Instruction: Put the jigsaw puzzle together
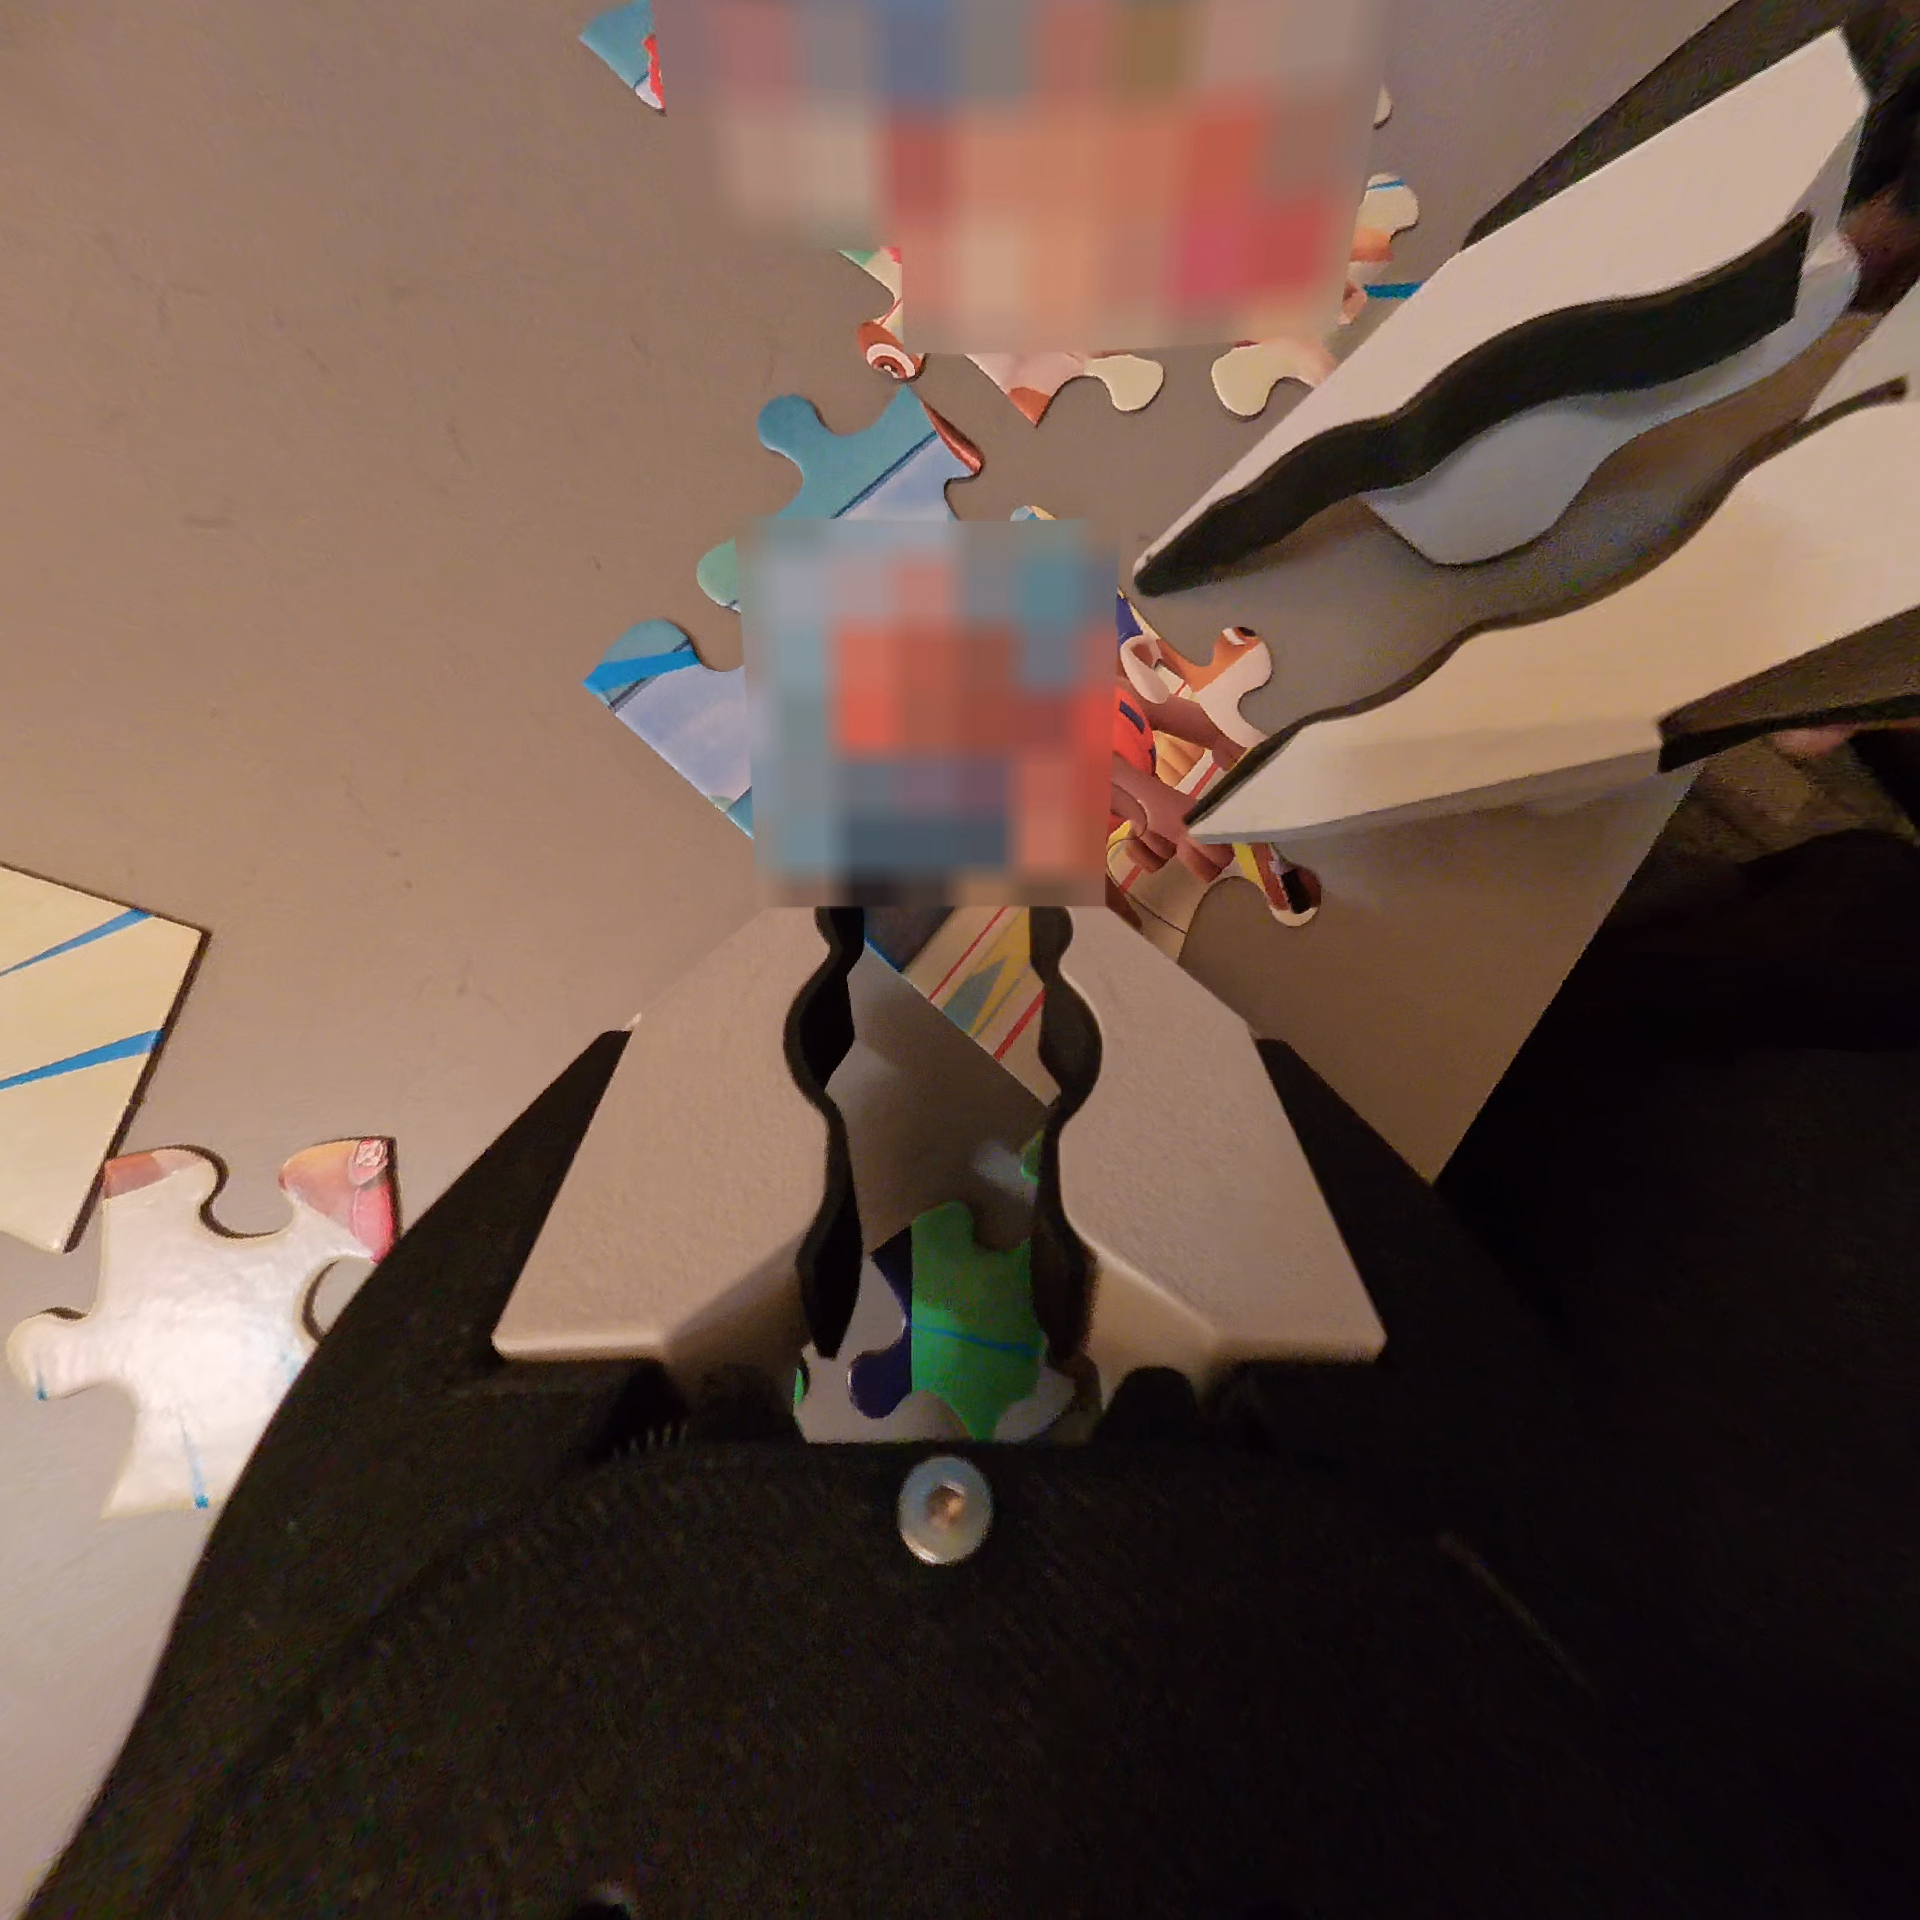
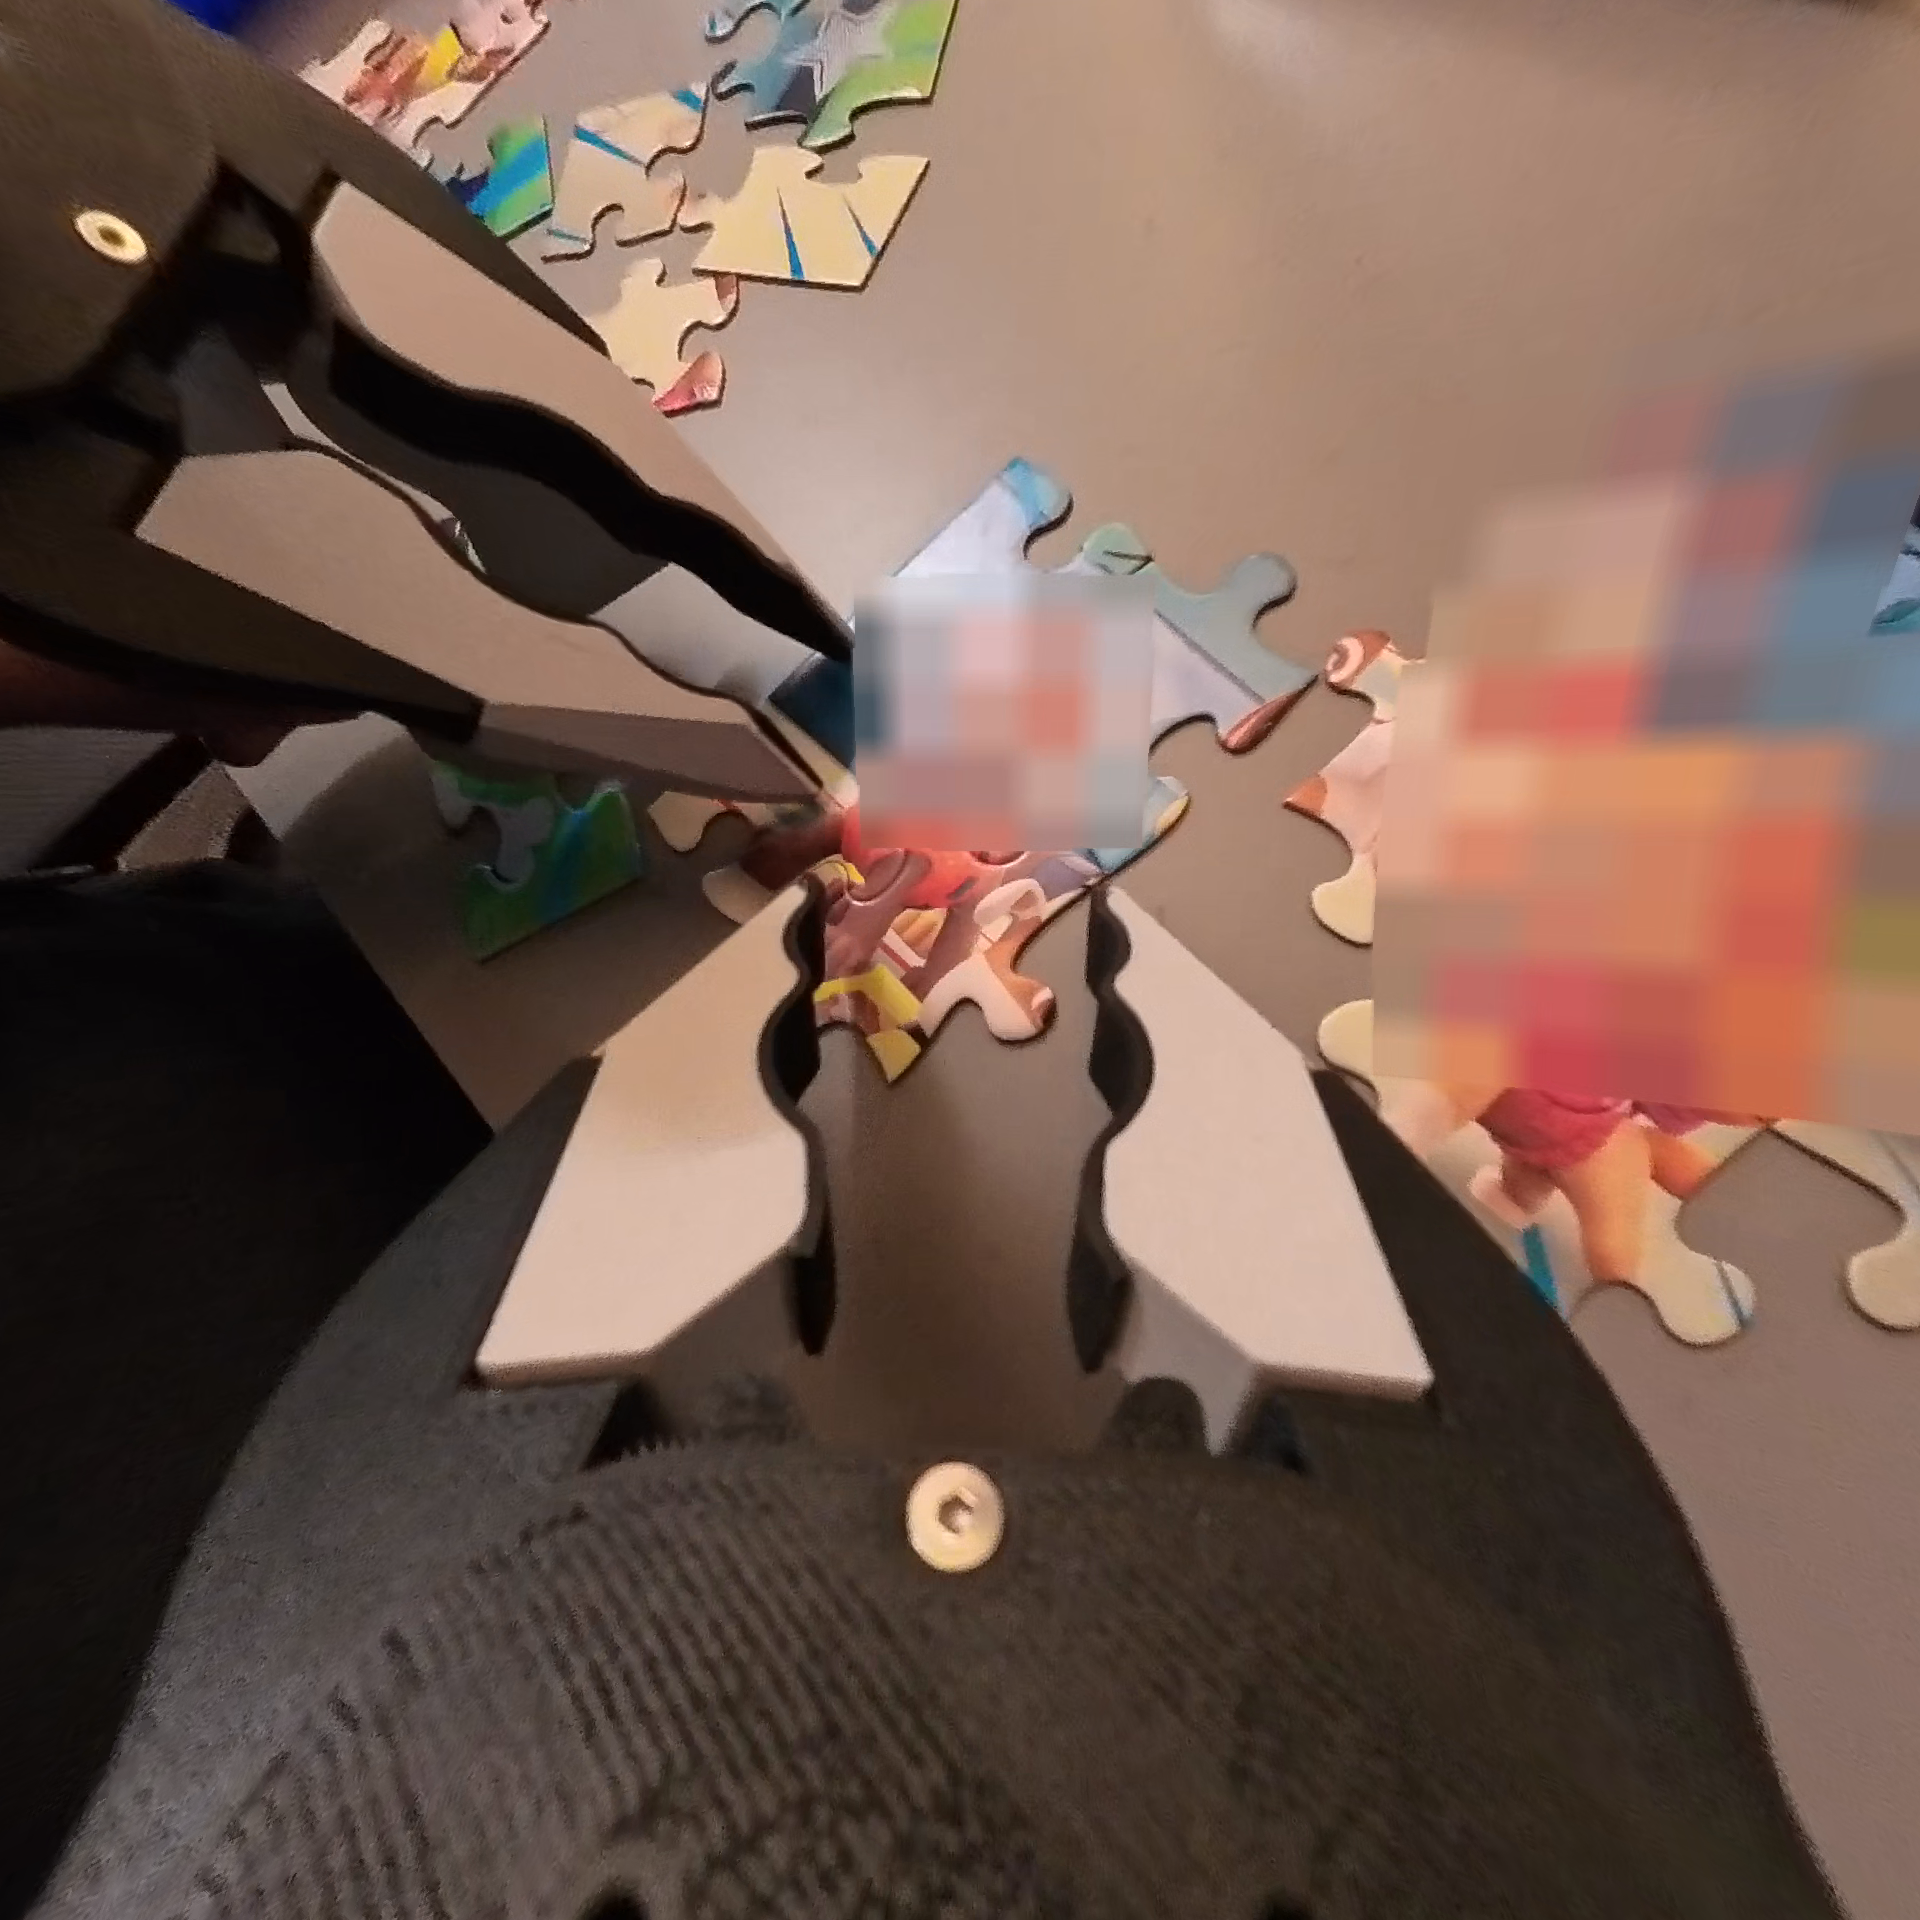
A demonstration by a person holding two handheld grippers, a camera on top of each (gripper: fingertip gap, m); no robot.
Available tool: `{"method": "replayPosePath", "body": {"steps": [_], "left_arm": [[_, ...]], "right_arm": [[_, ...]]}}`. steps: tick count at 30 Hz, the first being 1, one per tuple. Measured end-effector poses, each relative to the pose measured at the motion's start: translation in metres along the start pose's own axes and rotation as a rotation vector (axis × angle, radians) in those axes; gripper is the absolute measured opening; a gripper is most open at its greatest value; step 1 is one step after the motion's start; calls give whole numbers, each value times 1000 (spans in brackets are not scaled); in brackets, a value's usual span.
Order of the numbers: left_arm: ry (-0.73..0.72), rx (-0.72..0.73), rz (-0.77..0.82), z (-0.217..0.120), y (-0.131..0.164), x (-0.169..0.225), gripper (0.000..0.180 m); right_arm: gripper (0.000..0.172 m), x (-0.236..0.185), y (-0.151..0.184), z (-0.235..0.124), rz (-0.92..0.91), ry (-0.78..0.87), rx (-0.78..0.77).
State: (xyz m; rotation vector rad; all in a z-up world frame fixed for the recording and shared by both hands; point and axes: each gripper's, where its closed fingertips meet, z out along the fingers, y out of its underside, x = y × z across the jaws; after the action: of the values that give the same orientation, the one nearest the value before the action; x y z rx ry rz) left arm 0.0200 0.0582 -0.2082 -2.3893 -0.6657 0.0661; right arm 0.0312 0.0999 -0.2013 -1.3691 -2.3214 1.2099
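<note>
Grey table (image 2: 1351,312) strewn with puzzle pieces, joined cluster (image 2: 935,935) just beyond both spread, empty grippers (image 1: 940,935) (image 2: 951,925)

A plain grey-brown tabletop (image 1: 343,499) under warm, dim light.

Left gripper (image 1: 943,935) poised low over a grey desk (image 1: 364,468), jaws narrowly parted above the near edge of a joined cluster of puzzle pieces (image 1: 1184,748); no pad presses on it. Right gripper (image 1: 1164,696) enters from the right, jaws apart, tips just over the same cluster. A green-and-blue piece (image 1: 966,1320) lies under the left gripper's fingers. A pale loose piece (image 1: 197,1320) and a straight-edged cream piece (image 1: 83,1039) lie apart, at the left.
</note>
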Motion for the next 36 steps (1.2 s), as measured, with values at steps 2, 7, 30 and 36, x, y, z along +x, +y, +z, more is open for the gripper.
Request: {"method": "replayPosePath", "body": {"steps": [2, 7, 30, 36], "left_arm": [[9, 2, -20, -2, 2, -1, 32], [-11, 9, -51, -11, 9, -14, 40], [188, 78, -185, -5, -7, -9, 43], [200, 88, -201, -3, -11, -11, 44]], "right_arm": [[50, 0, -1, 1, -5, 3, -5], [50, 0, -3, 4, 3, 2, 4], [52, 16, -18, 13, 41, 23, 37], [53, 18, -18, 13, 43, 27, 37]]}}
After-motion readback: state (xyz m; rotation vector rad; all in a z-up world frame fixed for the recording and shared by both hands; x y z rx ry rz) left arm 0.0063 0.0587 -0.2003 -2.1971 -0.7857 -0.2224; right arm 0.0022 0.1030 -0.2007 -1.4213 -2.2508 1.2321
